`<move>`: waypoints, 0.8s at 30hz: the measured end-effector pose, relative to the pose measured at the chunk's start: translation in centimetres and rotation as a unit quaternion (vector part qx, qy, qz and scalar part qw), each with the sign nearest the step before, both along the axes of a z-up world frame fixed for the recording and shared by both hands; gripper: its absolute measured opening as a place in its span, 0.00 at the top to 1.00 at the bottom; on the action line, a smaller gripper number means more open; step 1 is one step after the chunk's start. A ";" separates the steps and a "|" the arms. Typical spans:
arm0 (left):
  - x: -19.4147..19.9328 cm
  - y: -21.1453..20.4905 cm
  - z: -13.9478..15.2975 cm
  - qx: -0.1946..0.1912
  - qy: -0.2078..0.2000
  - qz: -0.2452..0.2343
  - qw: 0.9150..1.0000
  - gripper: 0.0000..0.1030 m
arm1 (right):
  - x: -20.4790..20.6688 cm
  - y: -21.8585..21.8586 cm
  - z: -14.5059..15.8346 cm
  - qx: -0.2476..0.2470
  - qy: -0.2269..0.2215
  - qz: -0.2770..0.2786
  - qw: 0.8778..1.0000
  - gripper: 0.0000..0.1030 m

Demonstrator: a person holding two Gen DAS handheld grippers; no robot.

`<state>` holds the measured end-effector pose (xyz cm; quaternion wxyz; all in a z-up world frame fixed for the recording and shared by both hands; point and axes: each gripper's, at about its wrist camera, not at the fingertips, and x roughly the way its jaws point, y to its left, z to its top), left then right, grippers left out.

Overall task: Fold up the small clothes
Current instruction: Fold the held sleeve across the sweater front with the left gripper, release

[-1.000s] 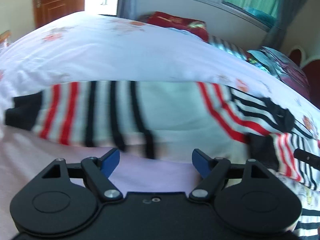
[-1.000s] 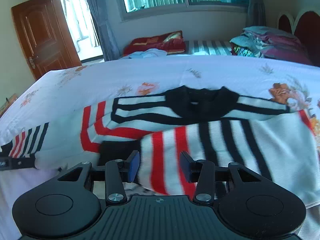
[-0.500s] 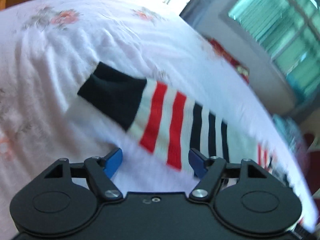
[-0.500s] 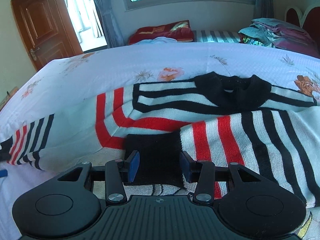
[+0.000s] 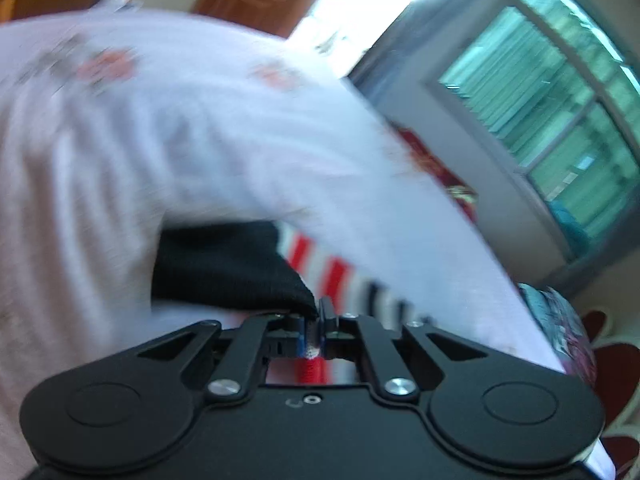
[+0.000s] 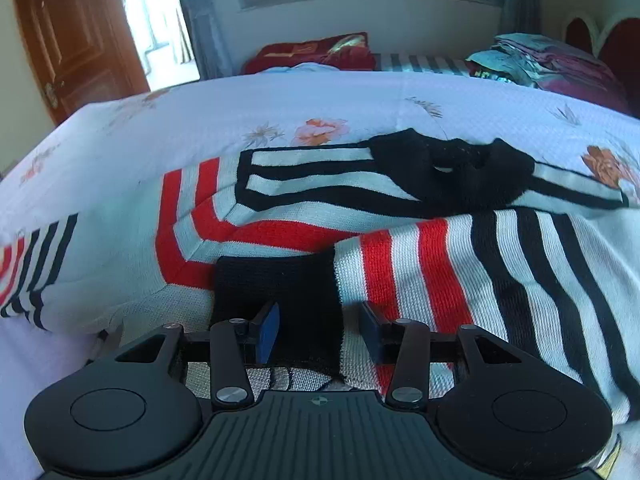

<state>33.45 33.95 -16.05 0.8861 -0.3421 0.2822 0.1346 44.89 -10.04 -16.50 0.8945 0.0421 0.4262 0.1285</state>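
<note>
A small white knit sweater [image 6: 280,208] with red and black stripes and a black collar lies on the bed. One sleeve is folded across its body, and that sleeve's black cuff [image 6: 280,292] lies between the open jaws of my right gripper [image 6: 320,328]. The other sleeve stretches off to the left [image 6: 36,264]. In the left wrist view my left gripper [image 5: 318,320] is shut on that sleeve beside its black cuff [image 5: 224,268], with knit fabric pinched between the pads. This view is blurred.
The bed has a white floral sheet [image 6: 320,100]. A red pillow [image 6: 316,54] and a pile of folded clothes [image 6: 544,60] lie at its far side below a window. A wooden door [image 6: 76,36] stands at the left.
My left gripper moved in over the stretched-out sleeve's end and closed on it. My right gripper stayed open and edged forward around the folded sleeve's cuff.
</note>
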 end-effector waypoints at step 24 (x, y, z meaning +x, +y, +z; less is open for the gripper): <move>8.4 -37.8 -0.5 0.091 0.011 -0.492 0.866 0.61 | -6.4 -15.4 3.4 0.088 -0.013 -0.122 0.989 0.57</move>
